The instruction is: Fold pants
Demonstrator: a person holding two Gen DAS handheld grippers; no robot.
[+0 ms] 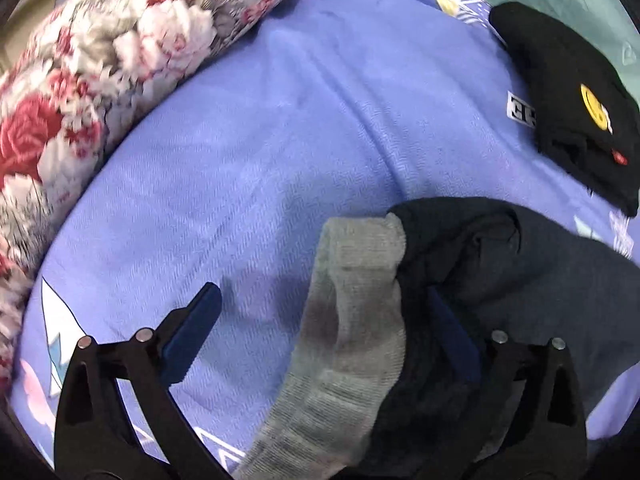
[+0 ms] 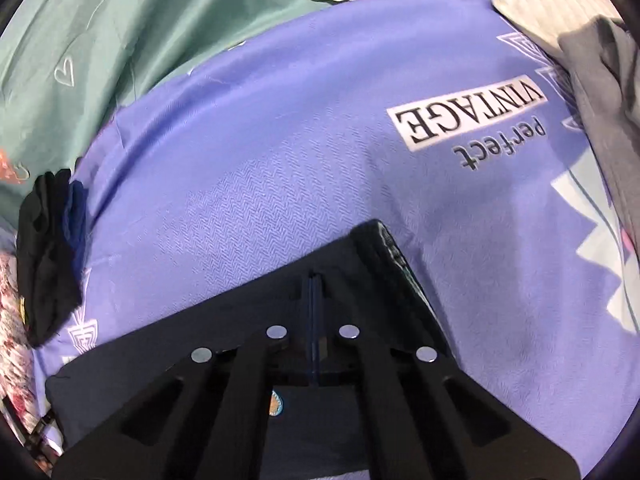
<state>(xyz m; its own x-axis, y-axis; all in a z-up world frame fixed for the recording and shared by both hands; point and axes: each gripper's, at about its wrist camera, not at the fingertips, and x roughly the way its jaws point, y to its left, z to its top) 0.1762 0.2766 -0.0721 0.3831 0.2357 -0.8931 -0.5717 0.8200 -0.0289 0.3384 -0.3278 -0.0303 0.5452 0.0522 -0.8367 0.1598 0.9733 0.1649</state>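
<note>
Fingers first: my left gripper (image 1: 320, 320) is spread wide, and the grey cuff (image 1: 352, 300) of the dark pants (image 1: 520, 272) hangs loose between its blue pads, so nothing's pinched there. My right gripper (image 2: 315, 320) is clamped tight on a flat edge of the pants (image 2: 240, 320), pads pressed together with cloth in them. Everything sits on the purple sheet (image 2: 280, 152), which reads "perfect VINTAGE" (image 2: 480, 124) upside down. Off to the side there's a folded black garment (image 1: 568, 96) with a yellow smiley patch (image 1: 595, 106), lying apart from the pants.
</note>
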